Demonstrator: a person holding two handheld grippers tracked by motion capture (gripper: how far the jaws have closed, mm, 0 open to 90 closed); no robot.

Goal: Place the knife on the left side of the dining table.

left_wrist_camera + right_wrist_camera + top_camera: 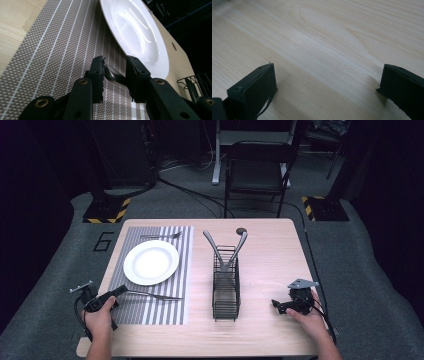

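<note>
fork (152, 295) handle sits between the left gripper (115, 75) jaws — a small gap; right gripper (325, 90) gapes wide — holds nothing.

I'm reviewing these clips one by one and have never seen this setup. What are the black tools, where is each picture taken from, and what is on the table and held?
A person works by hand, holding black tongs in each hand. The high view looks down on the table; the other two views ride on the tongs.

On the table lie a striped mat, a white plate, one fork beyond it and another fork in front. A wire rack holds two utensils.

The left tongs bracket the near fork's handle; contact is unclear. The right tongs are open over bare wood.
</note>
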